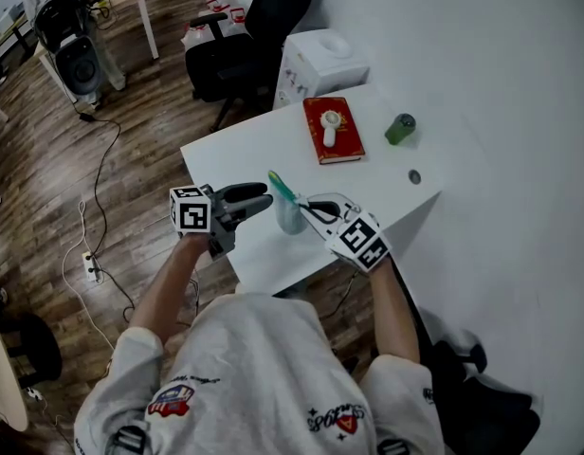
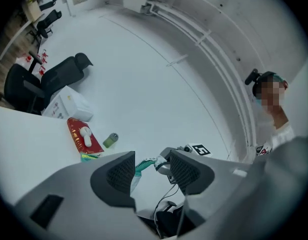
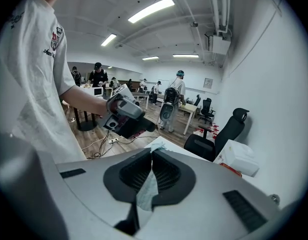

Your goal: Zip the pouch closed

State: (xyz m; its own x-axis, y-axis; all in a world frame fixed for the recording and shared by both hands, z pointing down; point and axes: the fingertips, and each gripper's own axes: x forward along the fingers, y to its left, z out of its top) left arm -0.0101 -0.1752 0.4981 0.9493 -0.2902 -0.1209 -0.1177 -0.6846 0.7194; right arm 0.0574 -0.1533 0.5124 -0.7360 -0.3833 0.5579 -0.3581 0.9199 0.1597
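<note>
Pouch [image 1: 290, 214] is right up close to the person, a pale see-through one with a teal zip along its top, standing upright over the near end of the white table [image 1: 264, 150]. Whether its bottom edge touches the tabletop is hard to say. The right gripper [image 1: 306, 207] has it: in the right gripper view the jaws are pressed together on the pouch's fabric [image 3: 146, 189], which hangs pinched between the two dark pads. The left gripper [image 1: 264, 197] comes in from the other side, just beside the pouch, pointing roughly level. Its jaws stand apart, and in the left gripper view the teal zip shows through the gap, out beyond the pads, with nothing pressed between them.

Further out on the table lies a red book [image 1: 333, 130] with a small white object resting on its cover. A little green container [image 1: 400, 128] stands off to its right. Past the table's far edge sits a white box [image 1: 320, 60], and beyond that a black office chair [image 1: 245, 36] on the wooden floor.
</note>
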